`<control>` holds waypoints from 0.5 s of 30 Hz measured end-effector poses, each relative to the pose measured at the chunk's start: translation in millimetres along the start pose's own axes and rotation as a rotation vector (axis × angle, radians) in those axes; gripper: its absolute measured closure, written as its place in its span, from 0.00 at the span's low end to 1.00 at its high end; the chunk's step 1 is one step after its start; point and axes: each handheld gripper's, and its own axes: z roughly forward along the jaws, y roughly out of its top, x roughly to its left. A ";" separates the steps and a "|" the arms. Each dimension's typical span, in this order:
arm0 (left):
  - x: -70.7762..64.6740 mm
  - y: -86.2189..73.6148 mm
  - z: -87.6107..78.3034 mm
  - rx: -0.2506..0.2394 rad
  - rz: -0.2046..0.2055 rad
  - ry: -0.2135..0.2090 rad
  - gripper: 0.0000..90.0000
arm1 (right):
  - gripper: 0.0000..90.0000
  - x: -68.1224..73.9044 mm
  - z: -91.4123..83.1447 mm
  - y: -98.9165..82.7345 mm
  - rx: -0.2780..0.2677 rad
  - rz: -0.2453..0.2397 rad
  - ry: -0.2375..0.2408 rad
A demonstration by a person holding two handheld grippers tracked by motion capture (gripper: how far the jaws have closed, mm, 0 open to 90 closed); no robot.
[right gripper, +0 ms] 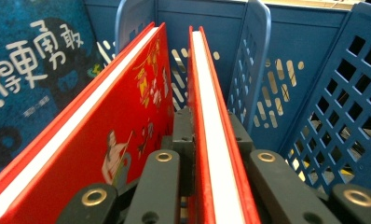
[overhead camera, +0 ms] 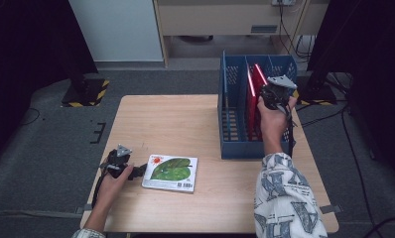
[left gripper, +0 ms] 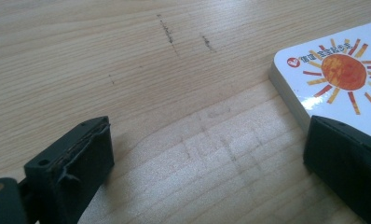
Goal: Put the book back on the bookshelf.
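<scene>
Right hand (overhead camera: 271, 119) reaches forward over the far right of the table (overhead camera: 185, 124), forearm in a patterned white-and-blue sleeve (overhead camera: 285, 198), wrist raised so the right gripper (overhead camera: 276, 93) points down into the blue plastic rack (overhead camera: 235, 146). Its black jaws are clamped on the thin red book (right gripper: 210, 140) — hard glossy covers, a white page block between them — which stands upright on edge in a middle slot. A second red book (right gripper: 81, 140) leans just beside it, cover printed with small figures; past that, a dark blue book (right gripper: 30, 84) with white characters. Rack walls are perforated lattice, dividers rounded at the top. Left hand (overhead camera: 113, 181) rests low at the near left, left gripper (overhead camera: 131, 171) lying level and pointing at a flat picture book (overhead camera: 169, 172) — glossy white cover, orange sun, green leaf. Jaws spread wide, nothing pressed between them; one jaw sits over the book's corner, the other over bare pale wood grain.
</scene>
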 end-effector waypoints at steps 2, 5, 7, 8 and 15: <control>0.0 0.0 0.0 0.000 0.000 0.000 0.01 | 0.88 0.5 3.1 0.5 -0.004 -0.002 -0.005; -0.1 0.0 0.0 0.000 0.000 0.000 0.01 | 0.88 1.6 7.8 1.9 -0.007 -0.012 -0.014; -0.1 0.1 0.1 0.000 -0.002 0.000 0.00 | 0.88 2.0 10.0 2.5 -0.013 -0.007 -0.019; -0.1 0.1 0.2 0.000 -0.002 0.001 0.00 | 0.88 2.2 11.1 2.3 -0.012 -0.004 -0.020; -0.2 0.2 0.3 0.000 -0.003 0.001 0.00 | 0.88 5.5 12.9 0.5 -0.016 0.018 -0.026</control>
